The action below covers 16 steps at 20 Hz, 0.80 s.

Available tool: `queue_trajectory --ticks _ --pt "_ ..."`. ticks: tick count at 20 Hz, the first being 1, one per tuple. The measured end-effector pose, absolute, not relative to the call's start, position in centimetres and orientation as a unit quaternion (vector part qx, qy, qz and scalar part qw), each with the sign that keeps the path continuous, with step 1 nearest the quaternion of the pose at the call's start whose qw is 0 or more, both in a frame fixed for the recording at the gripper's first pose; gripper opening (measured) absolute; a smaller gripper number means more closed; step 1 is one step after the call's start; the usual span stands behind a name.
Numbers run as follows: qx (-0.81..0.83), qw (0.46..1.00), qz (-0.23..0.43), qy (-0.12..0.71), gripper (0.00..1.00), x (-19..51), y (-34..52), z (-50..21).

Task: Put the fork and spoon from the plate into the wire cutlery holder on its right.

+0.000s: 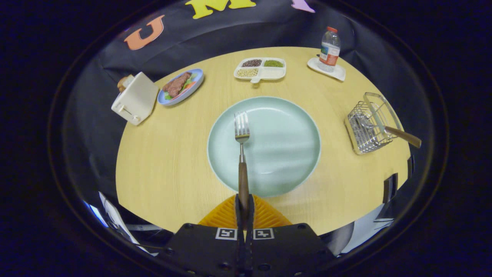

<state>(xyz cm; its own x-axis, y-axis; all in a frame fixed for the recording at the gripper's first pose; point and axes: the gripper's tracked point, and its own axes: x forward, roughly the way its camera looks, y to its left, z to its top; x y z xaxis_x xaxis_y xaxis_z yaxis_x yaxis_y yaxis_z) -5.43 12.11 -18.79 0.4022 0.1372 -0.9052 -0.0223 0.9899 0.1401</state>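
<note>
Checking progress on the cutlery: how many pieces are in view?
2. The fork is clamped by its handle in the claw, over the plate. Another, likely the spoon, sits in the wire holder.

the tool [244,207] has both fingers pressed together on the wooden handle of the fork [242,154], whose tines point away over the pale green plate [284,154] in the middle of the round wooden tabletop [165,165]. to the right of the plate stands the wire cutlery holder [371,123], with the spoon [388,130] in it, its wooden handle sticking out to the right. at the far side sit a divided tray of beans [261,69] and a water bottle [329,49] on a small white dish [338,73]. far left are a blue plate of food [180,86] and a white toaster [135,99].
</note>
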Motion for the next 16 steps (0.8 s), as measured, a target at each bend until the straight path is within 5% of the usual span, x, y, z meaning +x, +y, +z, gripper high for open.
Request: queue_trajectory --ticks 16 --pt "0.087 0.867 0.019 0.49 0.0 -3.5 -1.0 -8.8"
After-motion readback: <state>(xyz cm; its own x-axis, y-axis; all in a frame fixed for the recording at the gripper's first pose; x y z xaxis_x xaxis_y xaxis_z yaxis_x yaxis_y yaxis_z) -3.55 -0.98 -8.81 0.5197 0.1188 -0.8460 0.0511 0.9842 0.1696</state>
